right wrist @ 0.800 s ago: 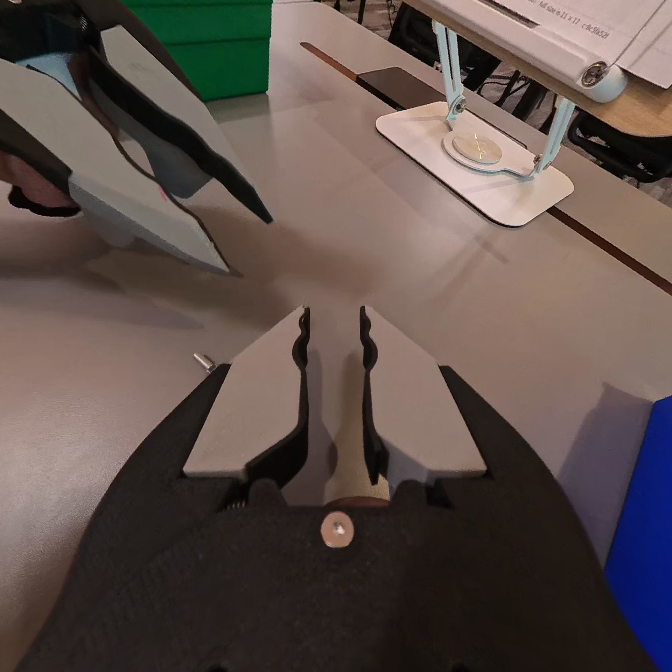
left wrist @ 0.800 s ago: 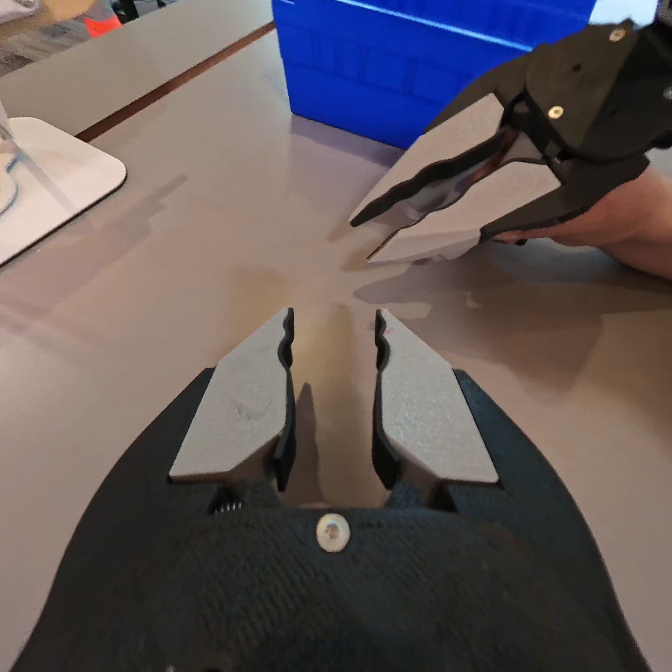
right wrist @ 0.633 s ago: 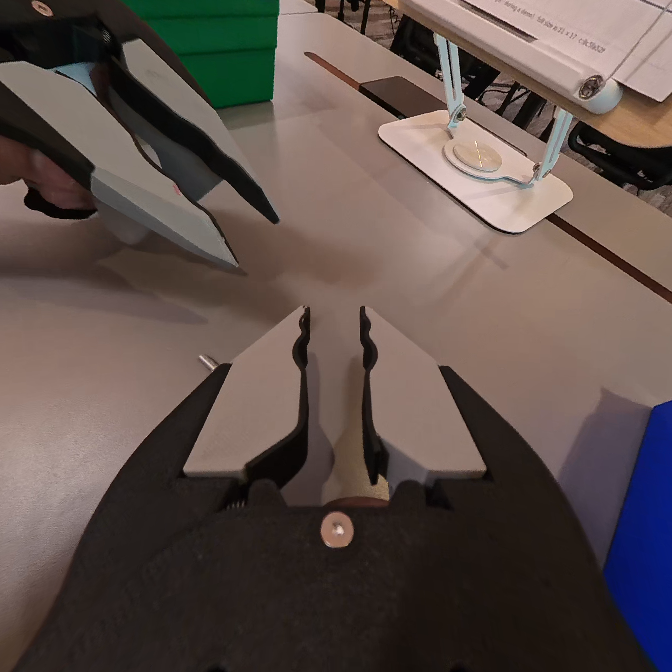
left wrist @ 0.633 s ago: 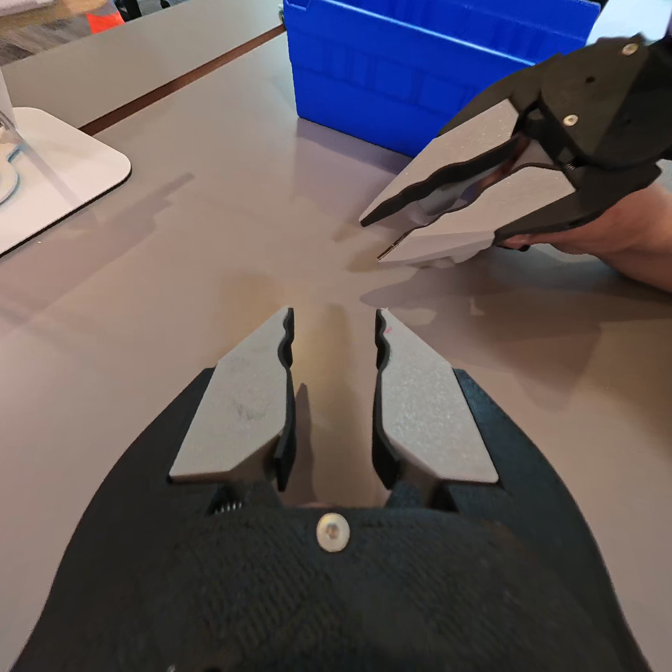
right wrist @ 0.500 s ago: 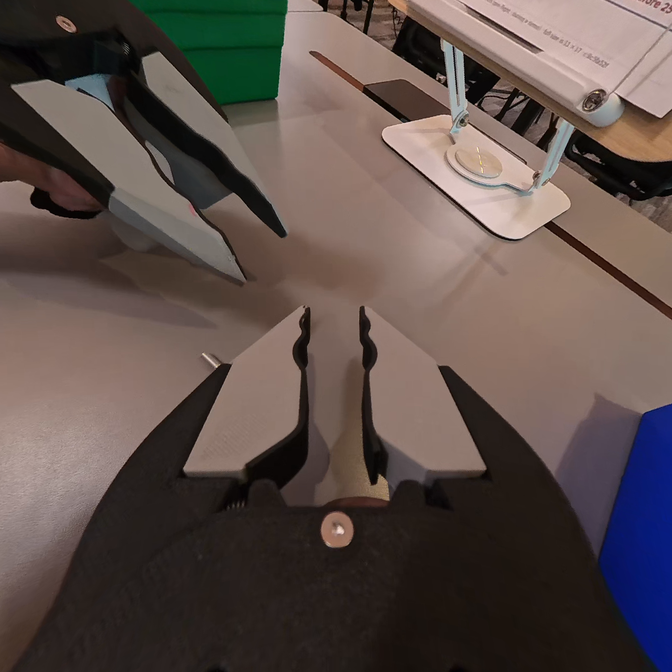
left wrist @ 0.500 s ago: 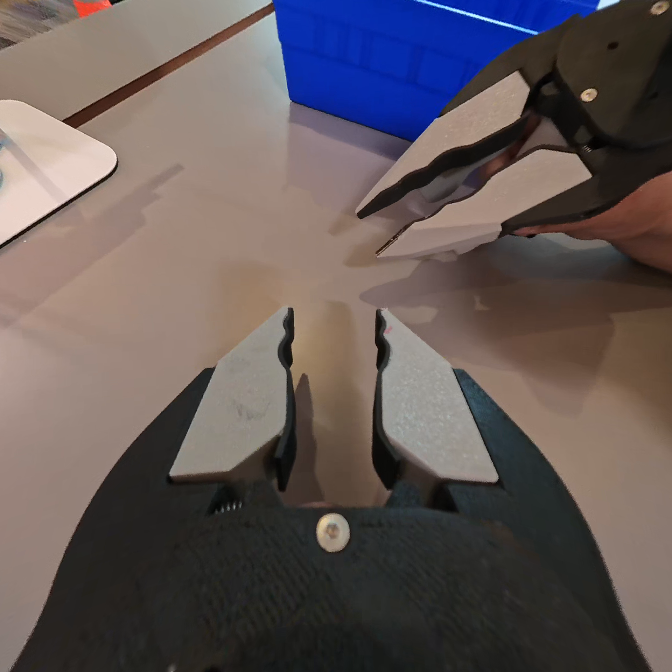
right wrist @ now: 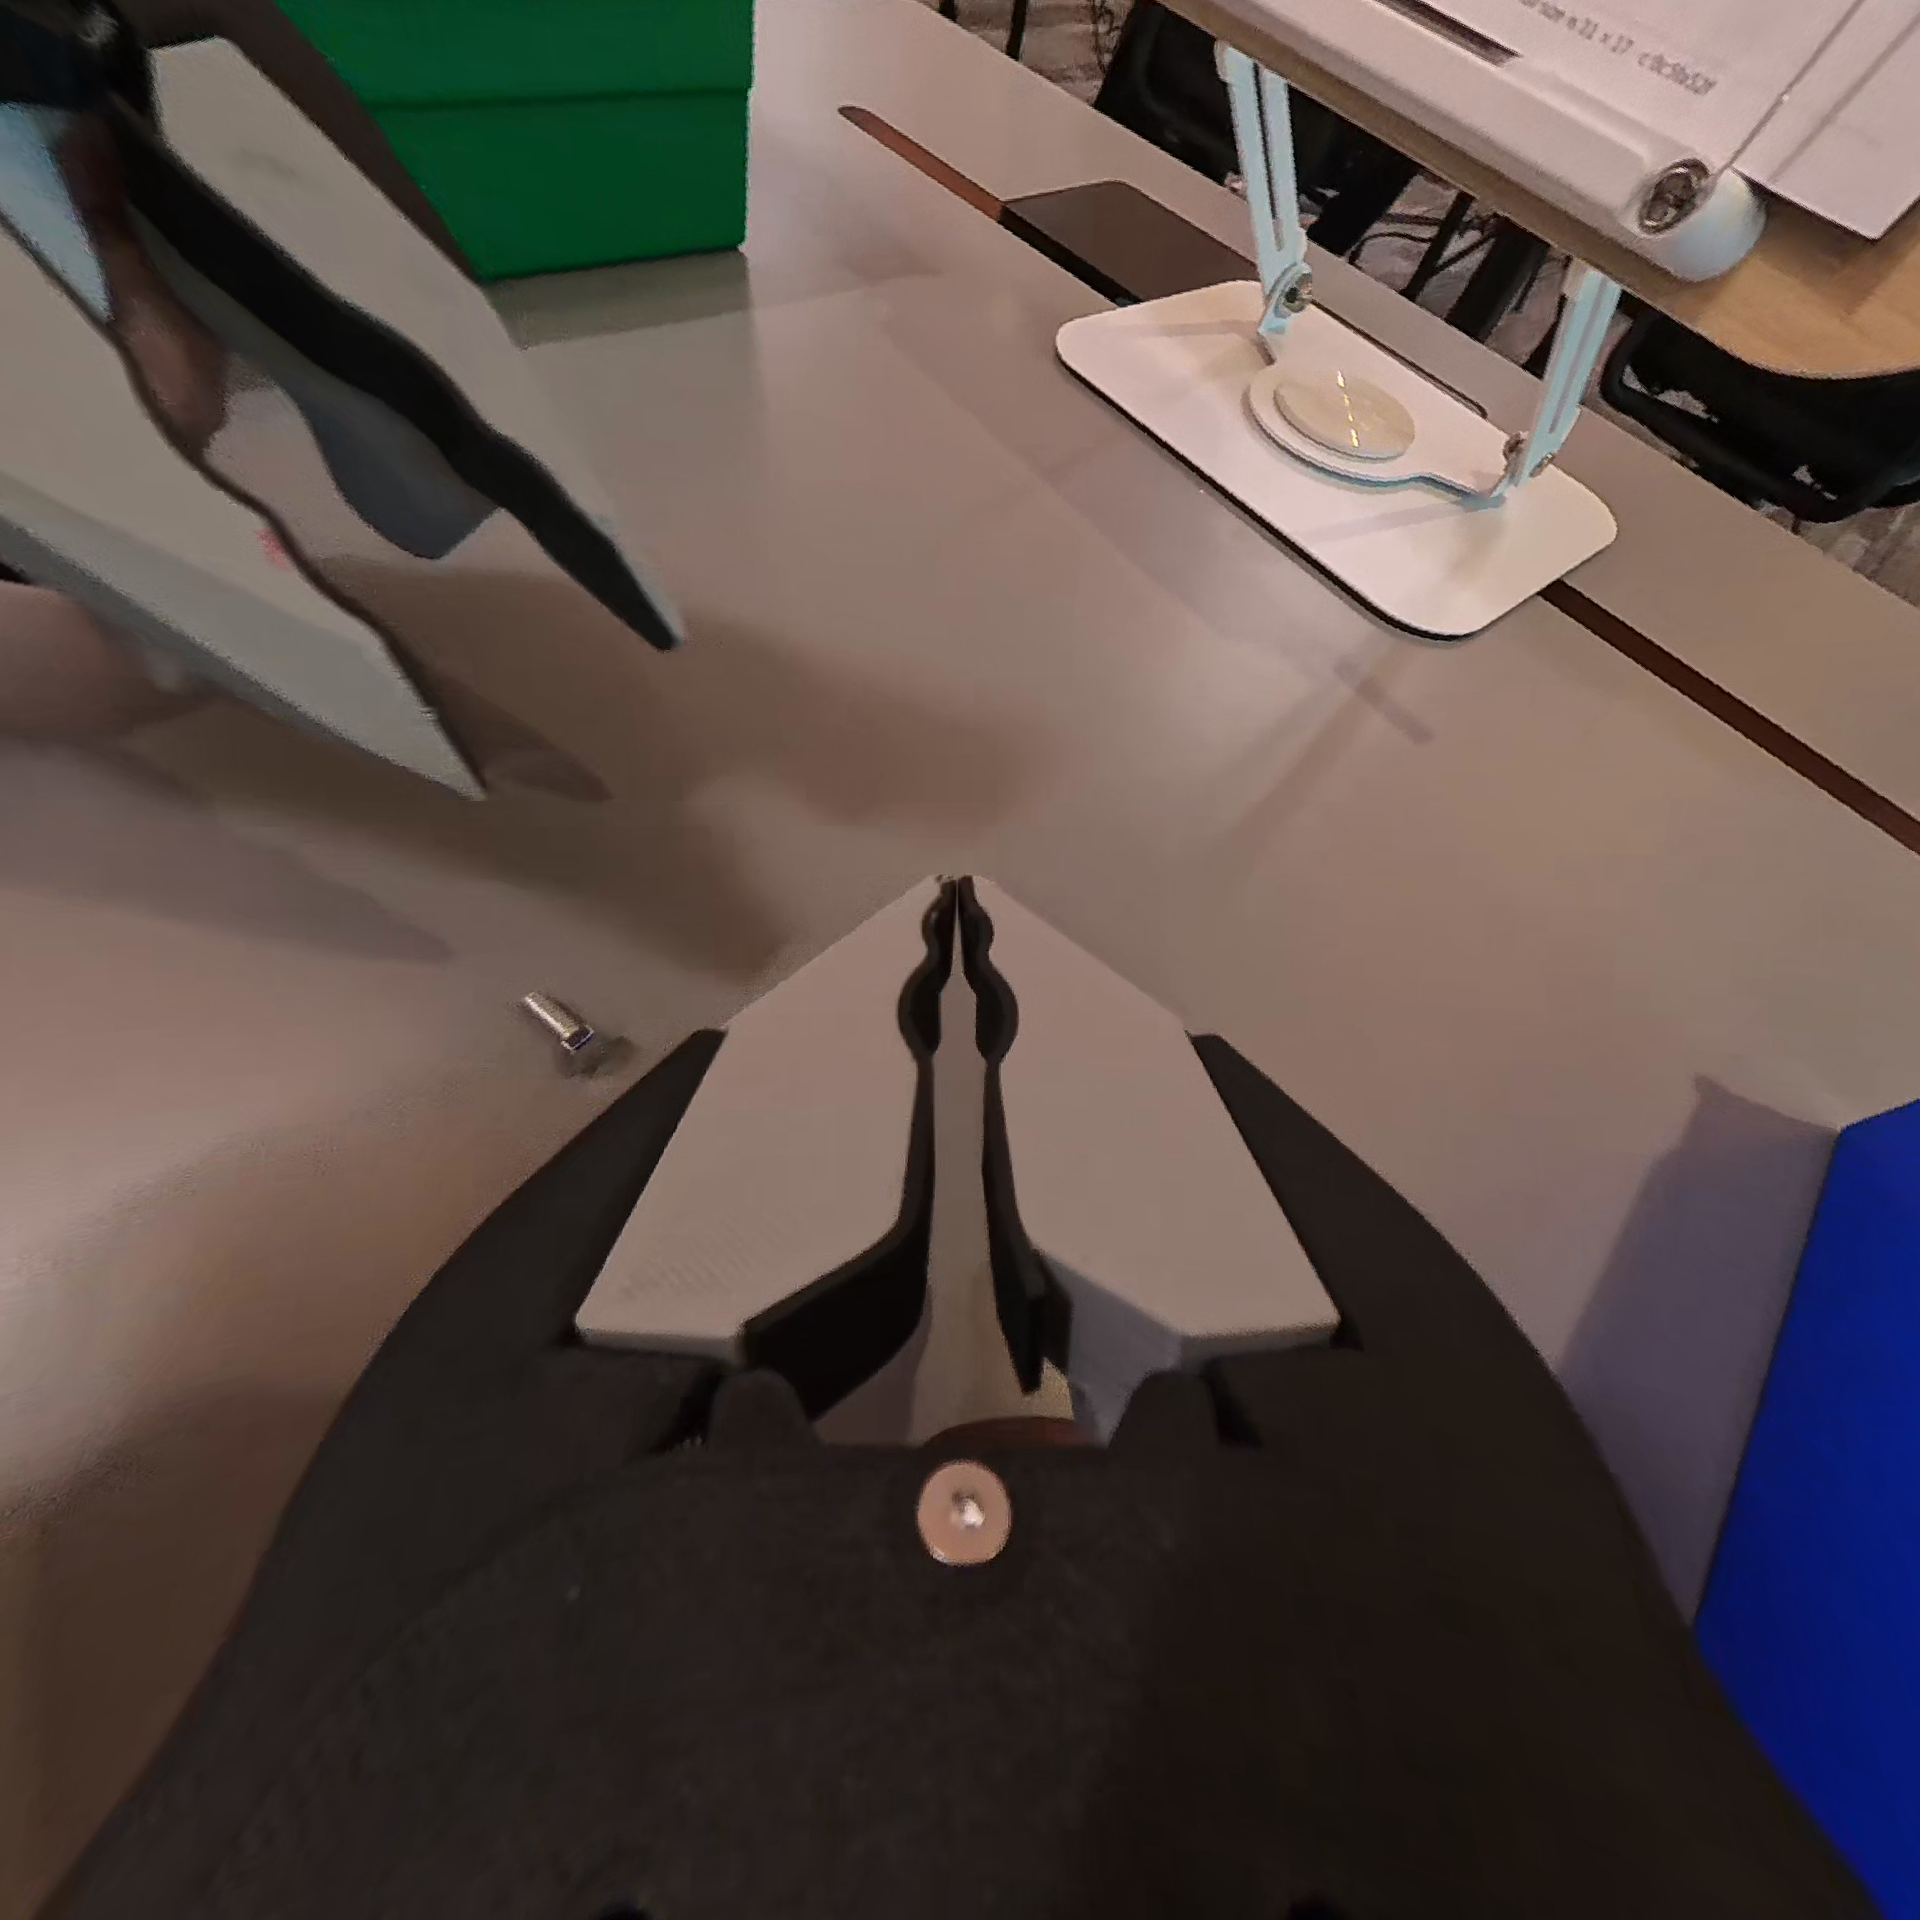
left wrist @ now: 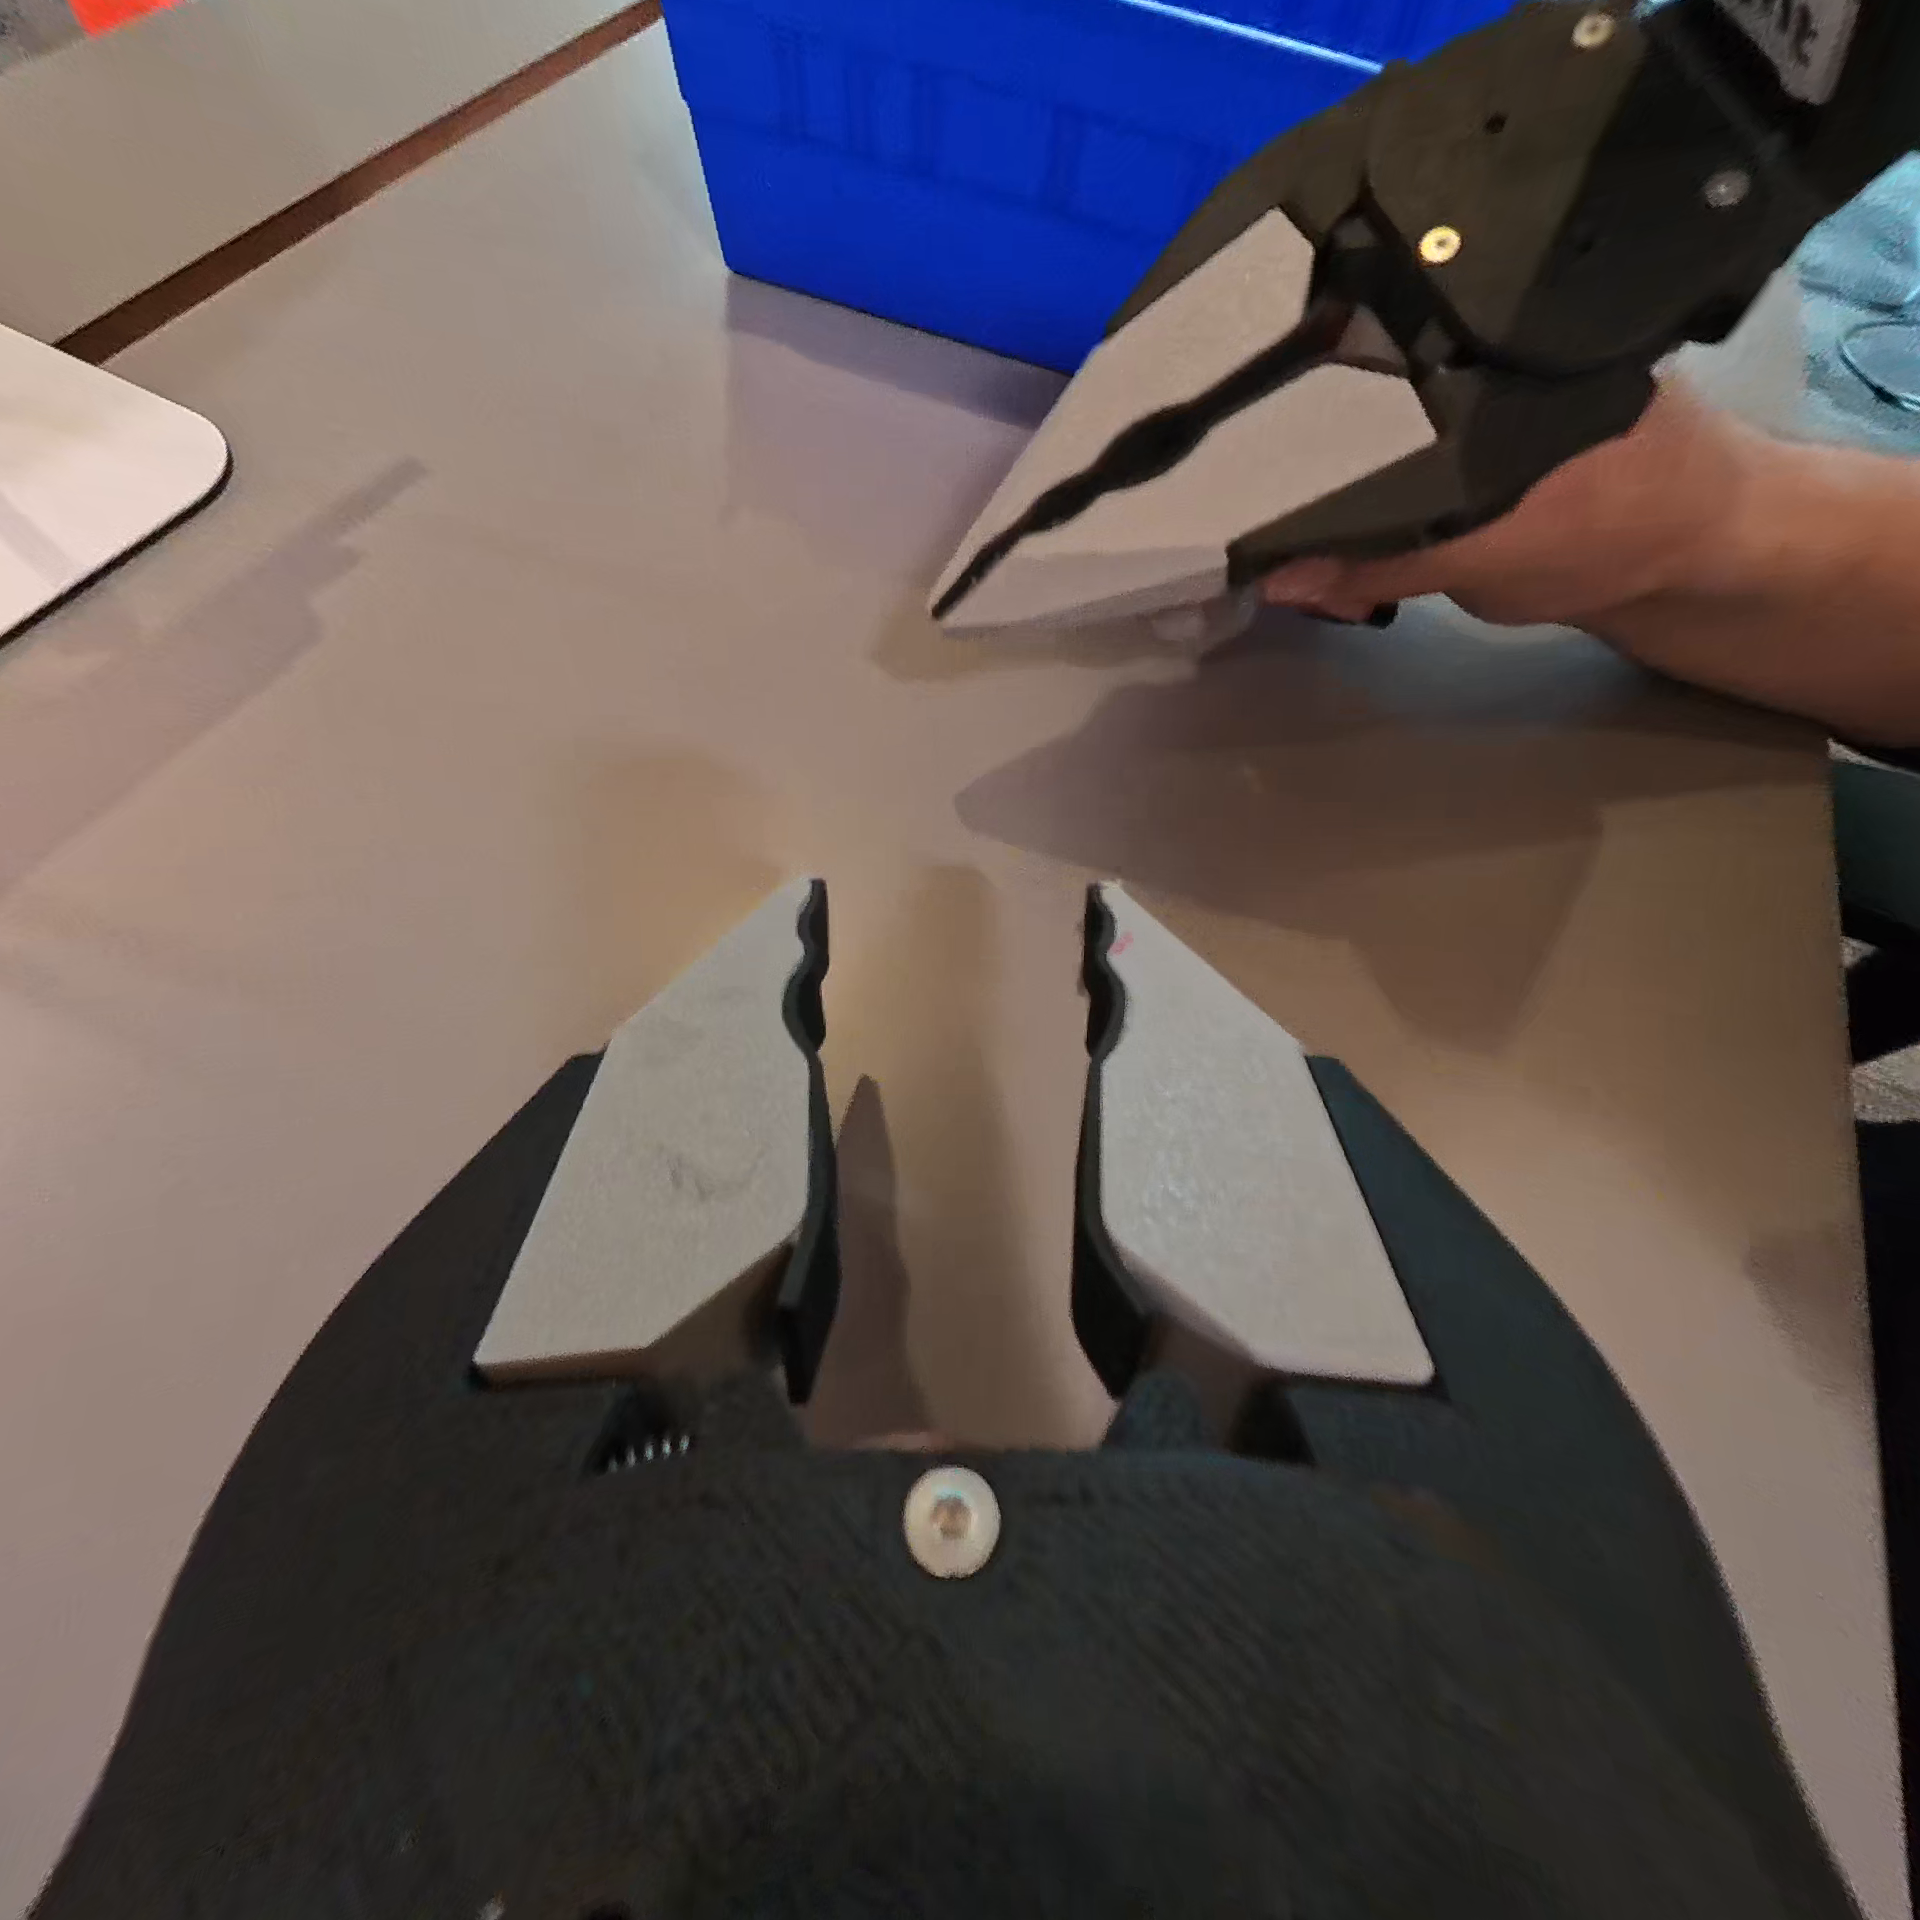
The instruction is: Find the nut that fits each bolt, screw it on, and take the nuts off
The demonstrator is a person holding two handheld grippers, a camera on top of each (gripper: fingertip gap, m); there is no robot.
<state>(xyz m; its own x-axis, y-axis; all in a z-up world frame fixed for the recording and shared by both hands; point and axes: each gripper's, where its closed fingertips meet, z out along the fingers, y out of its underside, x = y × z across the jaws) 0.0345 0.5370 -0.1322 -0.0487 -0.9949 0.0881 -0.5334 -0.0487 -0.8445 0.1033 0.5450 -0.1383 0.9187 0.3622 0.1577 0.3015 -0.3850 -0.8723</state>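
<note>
A small silver bolt (right wrist: 566, 1032) lies on the grey table (right wrist: 1143, 831), just left of my right gripper's body. No nut shows in either view. My right gripper (right wrist: 954, 883) is shut with its tips together, and nothing shows between them. In the left wrist view it (left wrist: 951, 608) points down-left with its tips close to the table, held by a hand (left wrist: 1662, 561). My left gripper (left wrist: 954, 899) is open and empty, low over bare table. In the right wrist view it (right wrist: 569, 715) hangs open at the upper left, above and beyond the bolt.
A blue bin (left wrist: 987, 156) stands behind the right gripper and also shows at the right edge of the right wrist view (right wrist: 1829, 1455). A green bin (right wrist: 561, 125) is at the far end. A white stand base (right wrist: 1340, 436) and a dark flat object (right wrist: 1122, 234) sit far right. One gripper's finger ends stand about 8 centimetres off the other's. My left gripper's tips are some 6 centimetres from the small silver bolt (right wrist: 566, 1032).
My right gripper has closed from open to shut. The left gripper has stayed open and come closer to the right one. More of the bolt shows beside the right gripper.
</note>
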